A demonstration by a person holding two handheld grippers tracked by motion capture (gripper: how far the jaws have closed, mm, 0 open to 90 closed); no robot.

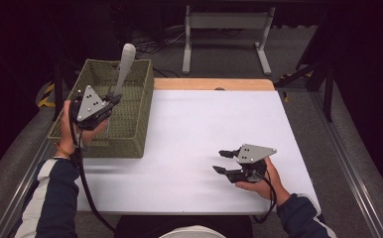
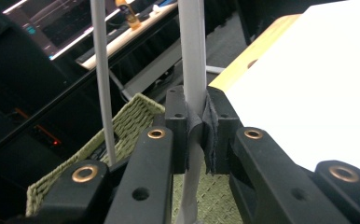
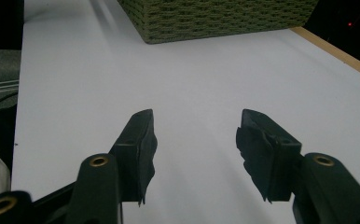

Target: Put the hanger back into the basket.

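Utensil (image 1: 125, 63): grey handle, upright over the basket (image 1: 135, 124) at the table's (image 1: 194, 129) far left, likely being put in or taken out.
Left gripper (image 1: 114, 97): jaws clamped on its shaft, handle end up.
Left gripper view: pads (image 2: 213, 135) pinch the utensil (image 2: 192, 56); its lower end goes out of frame above the basket floor (image 2: 215, 205).
Right gripper (image 1: 222, 161): jaws apart, empty, idle above the near-right table.
Right gripper view: bare tabletop (image 3: 192, 84), basket wall (image 3: 215, 18) far off.

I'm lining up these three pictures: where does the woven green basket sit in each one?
High view: the basket sits at the table's left edge, under the left claw.
Left gripper view: its rim runs lower left, behind the jaws.
Right gripper view: its side wall fills the top centre.
Shared landmark: the white tabletop.
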